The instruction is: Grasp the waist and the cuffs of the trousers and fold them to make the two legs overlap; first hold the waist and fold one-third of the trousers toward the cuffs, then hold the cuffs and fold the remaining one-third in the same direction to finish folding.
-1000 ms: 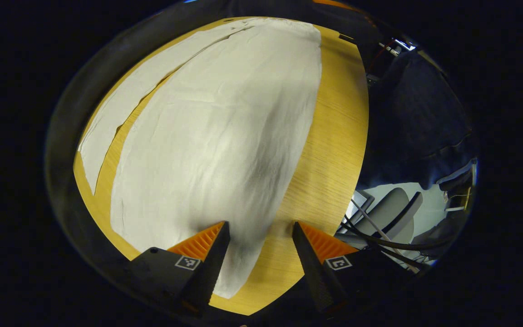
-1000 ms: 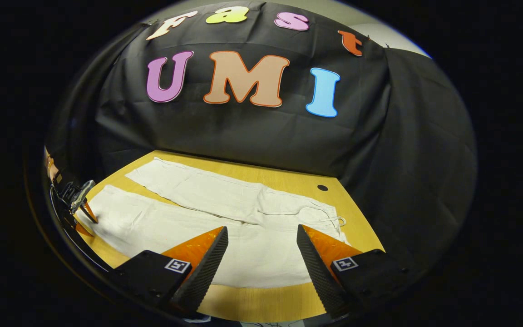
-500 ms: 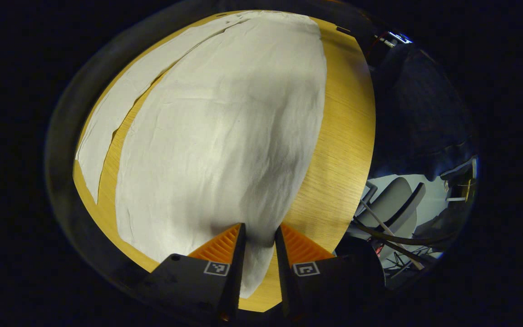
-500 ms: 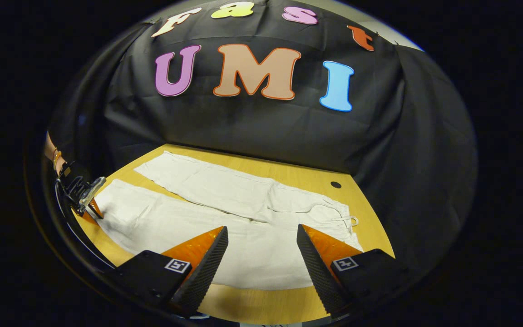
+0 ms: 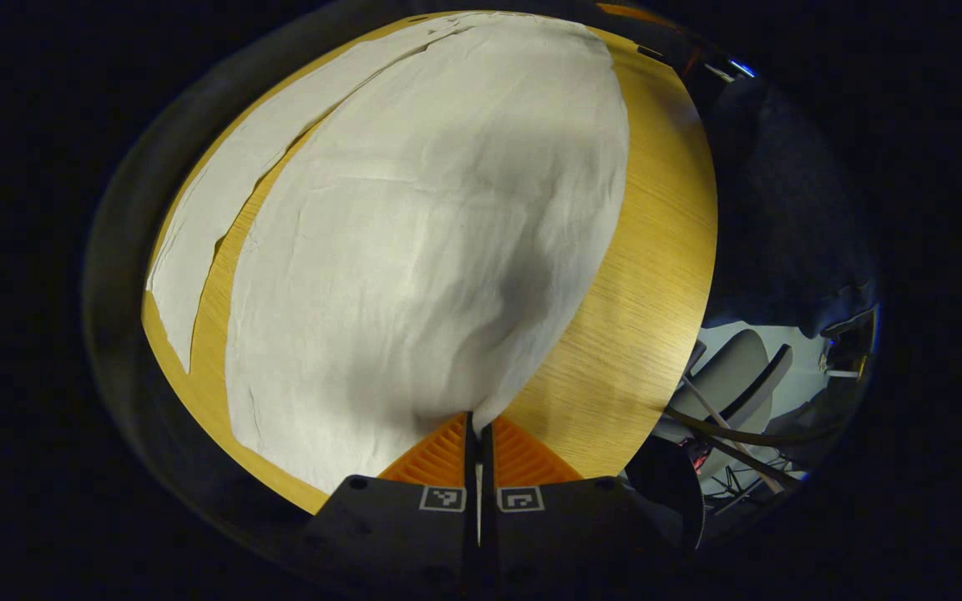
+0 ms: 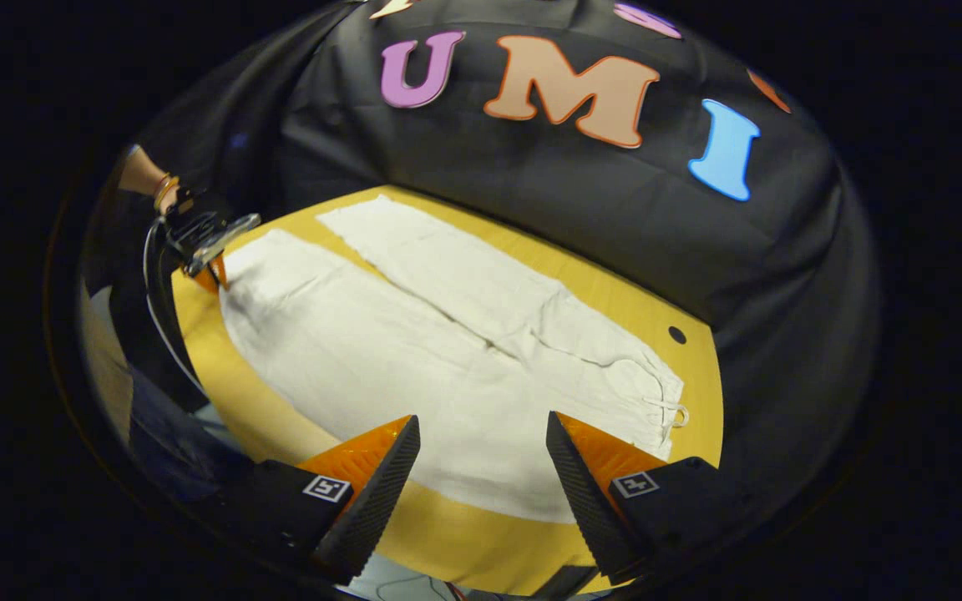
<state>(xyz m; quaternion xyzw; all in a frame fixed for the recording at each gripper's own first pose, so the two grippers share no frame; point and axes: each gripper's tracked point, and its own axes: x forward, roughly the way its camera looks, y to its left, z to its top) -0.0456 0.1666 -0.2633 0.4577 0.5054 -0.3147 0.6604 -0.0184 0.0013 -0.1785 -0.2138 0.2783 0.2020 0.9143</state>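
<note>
Left gripper (image 5: pixel 473 430) pinched on cuff, right gripper (image 6: pixel 481 442) spread.
White cloth trousers (image 6: pixel 448 351) lie flat on the yellow wooden table (image 6: pixel 464 534), legs splayed, cuffs far left, waist near right; the right gripper hovers above the waist edge, touching nothing.

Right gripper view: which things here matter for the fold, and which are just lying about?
For the job:
- trousers, flat, legs apart
- left claw, closed on the near leg's cuff
- right claw, open by the waist
- drawstring

Lying about:
- table
- table hole
- chair
- cables
</note>
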